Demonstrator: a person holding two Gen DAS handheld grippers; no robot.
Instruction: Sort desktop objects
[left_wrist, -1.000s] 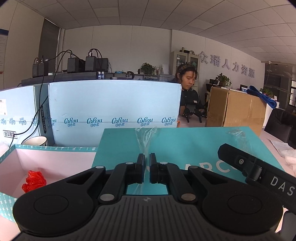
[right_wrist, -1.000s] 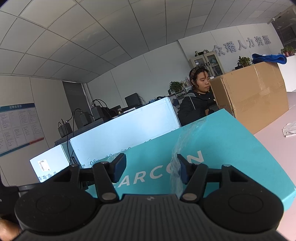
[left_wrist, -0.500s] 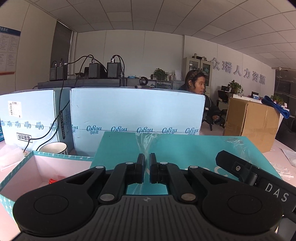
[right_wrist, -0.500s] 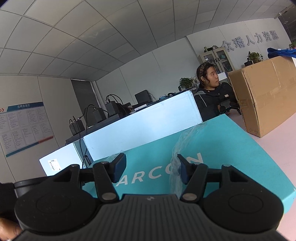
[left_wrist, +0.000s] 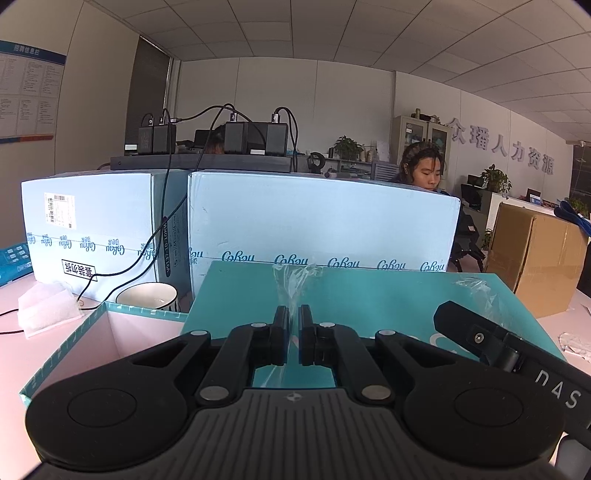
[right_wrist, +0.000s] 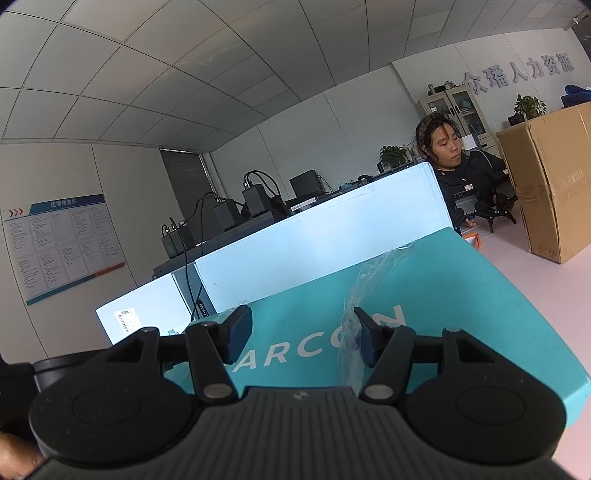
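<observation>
A teal box lid (left_wrist: 369, 295) with white lettering and loose clear plastic wrap (left_wrist: 291, 280) is up off the table in front of both grippers. My left gripper (left_wrist: 291, 325) is shut on the wrap at the lid's near edge, and the film sticks up from between its fingertips. In the right wrist view my right gripper (right_wrist: 303, 332) has its jaws apart over the lid (right_wrist: 461, 295). No pad visibly presses on it, though crumpled wrap (right_wrist: 369, 288) lies against the right finger. The right gripper's body (left_wrist: 498, 350) shows at the lid's right side. The matching open box (left_wrist: 107, 332), pink inside, sits lower left.
Two pale blue cartons (left_wrist: 321, 221) stand close behind, with chargers and cables on top. A white mug (left_wrist: 147, 295) sits between them and the open box. White foam (left_wrist: 48, 306) lies far left. A brown carton (left_wrist: 535, 254) stands right. A person (left_wrist: 424, 170) sits behind the cartons.
Both grippers have moved left with the lid, so the cartons and the person slid right in view. The red thing inside the open box has dropped out of sight.
</observation>
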